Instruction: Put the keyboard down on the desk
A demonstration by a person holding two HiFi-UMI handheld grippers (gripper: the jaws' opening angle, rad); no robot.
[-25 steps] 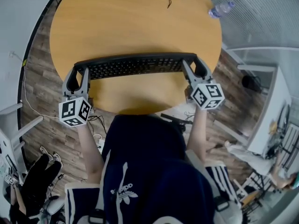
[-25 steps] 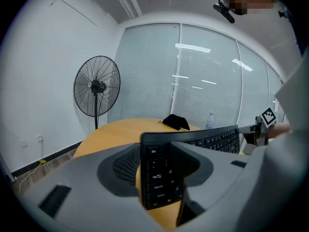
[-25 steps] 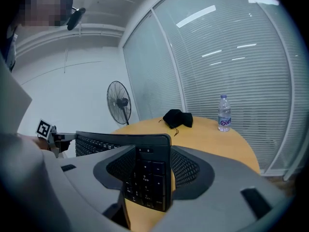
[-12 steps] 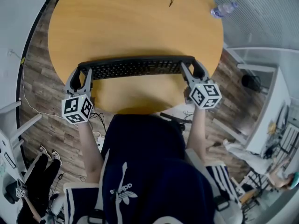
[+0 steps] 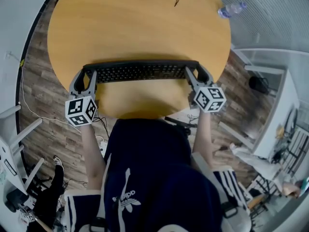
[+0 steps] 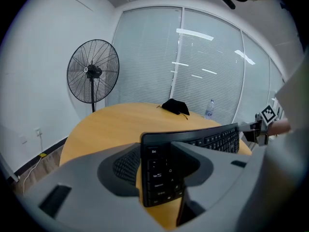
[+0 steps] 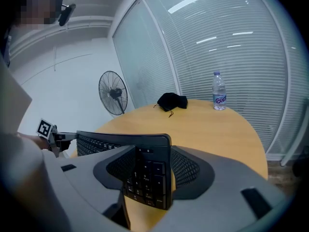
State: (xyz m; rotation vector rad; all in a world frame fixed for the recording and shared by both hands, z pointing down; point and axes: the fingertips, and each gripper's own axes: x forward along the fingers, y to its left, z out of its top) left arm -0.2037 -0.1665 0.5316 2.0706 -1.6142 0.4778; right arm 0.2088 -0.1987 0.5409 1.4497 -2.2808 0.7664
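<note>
The left gripper (image 5: pixel 83 79) is clamped on the left end of the black plastic keyboard (image 5: pixel 140 72); the right gripper (image 5: pixel 197 75) is clamped on its right end; the keyboard is long, flat and a little curved, stretched between both grippers over the near part of the round, smooth wooden desk (image 5: pixel 140 23); I cannot tell if it touches the wood; a key between the left jaws reads "Esc"; far ahead of the right gripper stands a clear bottle (image 7: pixel 219 92), its blue label too blurred to read.
</note>
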